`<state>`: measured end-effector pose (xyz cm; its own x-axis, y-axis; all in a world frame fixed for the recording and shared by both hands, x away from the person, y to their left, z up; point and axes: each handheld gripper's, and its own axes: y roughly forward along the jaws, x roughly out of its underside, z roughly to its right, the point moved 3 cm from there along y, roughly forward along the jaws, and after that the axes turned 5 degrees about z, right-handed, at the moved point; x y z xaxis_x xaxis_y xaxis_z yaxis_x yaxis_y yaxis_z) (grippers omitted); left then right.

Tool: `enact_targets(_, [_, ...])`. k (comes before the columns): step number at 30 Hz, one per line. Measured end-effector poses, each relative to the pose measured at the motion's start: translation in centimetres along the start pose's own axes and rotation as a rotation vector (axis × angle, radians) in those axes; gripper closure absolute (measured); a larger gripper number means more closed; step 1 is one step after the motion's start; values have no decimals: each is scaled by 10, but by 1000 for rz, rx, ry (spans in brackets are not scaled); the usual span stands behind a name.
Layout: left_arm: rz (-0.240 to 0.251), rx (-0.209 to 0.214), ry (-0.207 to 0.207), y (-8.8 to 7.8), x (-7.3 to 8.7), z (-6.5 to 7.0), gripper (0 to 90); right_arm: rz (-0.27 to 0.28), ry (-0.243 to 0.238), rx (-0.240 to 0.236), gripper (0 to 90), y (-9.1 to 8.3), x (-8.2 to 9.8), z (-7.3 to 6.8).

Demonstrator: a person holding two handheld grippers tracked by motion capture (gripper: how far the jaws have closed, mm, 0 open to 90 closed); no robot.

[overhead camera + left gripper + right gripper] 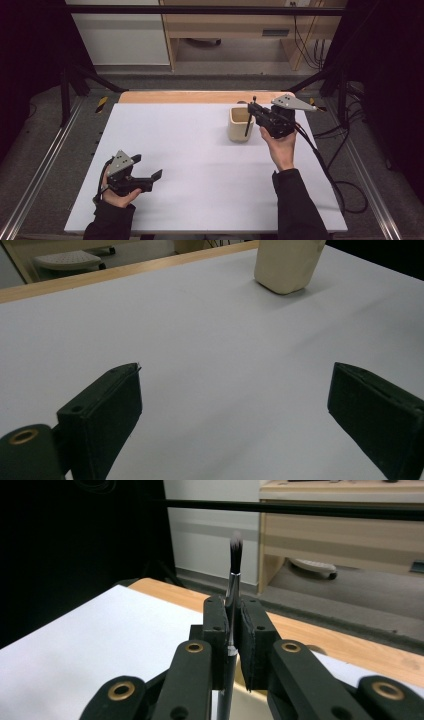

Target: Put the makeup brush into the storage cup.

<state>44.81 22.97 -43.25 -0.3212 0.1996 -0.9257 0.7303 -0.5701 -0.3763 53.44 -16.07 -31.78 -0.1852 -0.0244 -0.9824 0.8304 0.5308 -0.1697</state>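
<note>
A cream cup (pixel 240 125) stands at the back right of the white table top (pixel 200 165). My right gripper (pixel 252 111) is just right of the cup, shut on a thin dark brush (pixel 247 127) held upright. The right gripper view has the brush (pixel 235 555) clamped between the pads, bristle tip up, with my right gripper (pixel 232 625) closed on its metal neck. The brush's lower end overlaps the cup's right side; whether it is inside I cannot tell. My left gripper (pixel 147 166) rests at the front left, open and holding nothing. In the left gripper view it (pixel 240 390) faces the distant cup (pixel 287 265).
A wooden strip (pixel 200 96) runs along the table's back edge. Black frame bars (pixel 200 9) cross above and at the sides. A cable (pixel 325 170) trails from the right gripper over the table's right edge. Wooden furniture (pixel 240 30) stands behind.
</note>
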Motion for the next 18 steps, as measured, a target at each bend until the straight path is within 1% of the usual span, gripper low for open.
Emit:
enact_targets(3, [-4, 3, 5, 1, 0, 1, 68, 6, -12, 26, 833, 4, -2, 4])
enact_targets(7, [-5, 6, 4, 1, 1, 1, 67, 14, -6, 45, 833, 10, -5, 9])
enact_targets(12, [-4, 11, 4, 1, 0, 1, 67, 17, 2, 60, 832, 17, -9, 14])
enact_targets(14, [-5, 11, 5, 2, 0, 1, 67, 14, -6, 64, 833, 20, -10, 15])
enact_targets(18, [-5, 12, 3, 1, 0, 1, 67, 12, -6, 75, 833, 26, -11, 18])
